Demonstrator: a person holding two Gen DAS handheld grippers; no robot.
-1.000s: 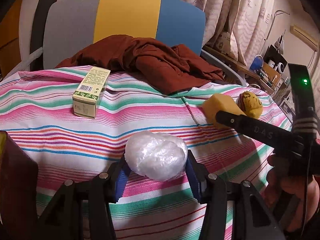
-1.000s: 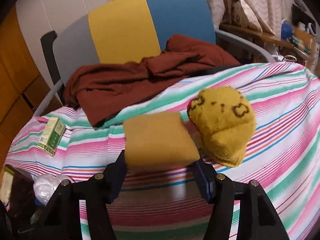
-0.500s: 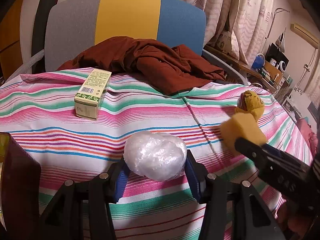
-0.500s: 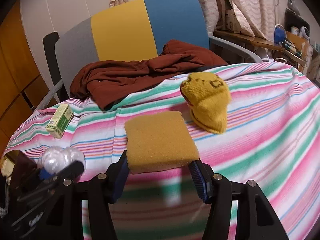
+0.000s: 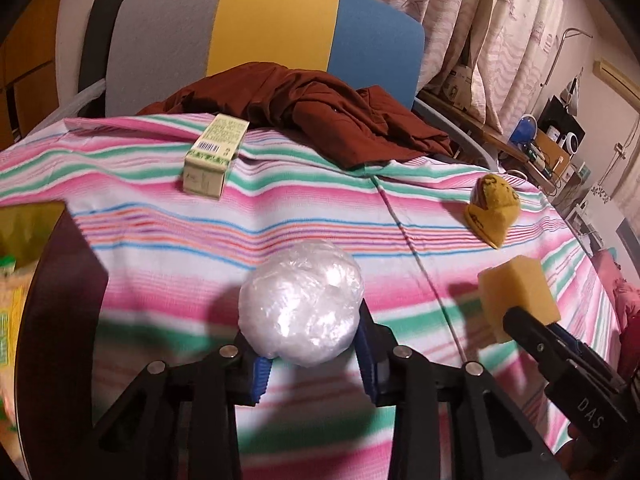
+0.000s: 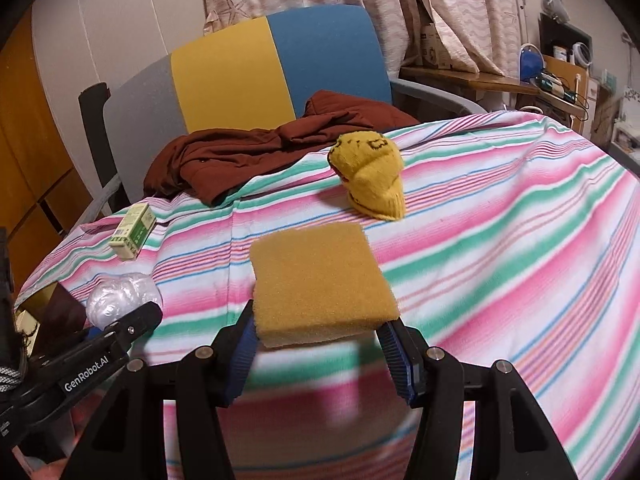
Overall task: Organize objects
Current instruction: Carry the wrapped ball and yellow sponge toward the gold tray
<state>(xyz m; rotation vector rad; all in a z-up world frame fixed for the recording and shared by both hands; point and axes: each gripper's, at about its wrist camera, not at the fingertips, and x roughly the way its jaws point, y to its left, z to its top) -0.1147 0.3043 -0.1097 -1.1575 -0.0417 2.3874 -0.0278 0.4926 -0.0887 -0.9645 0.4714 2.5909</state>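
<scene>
Left gripper: fingers closing on crumpled clear plastic ball, blue pads touching both its sides, ball lifted above striped worktop. Right gripper: fingers clamped on yellow sponge, held flat, off the cloth. Past right fingers, a bit to the right: yellow knit hat lying on worktop. Past left fingers, up-left: green-white carton. Beyond both: brown garment over chair. Dark box w/ packets just left of left fingers.
</scene>
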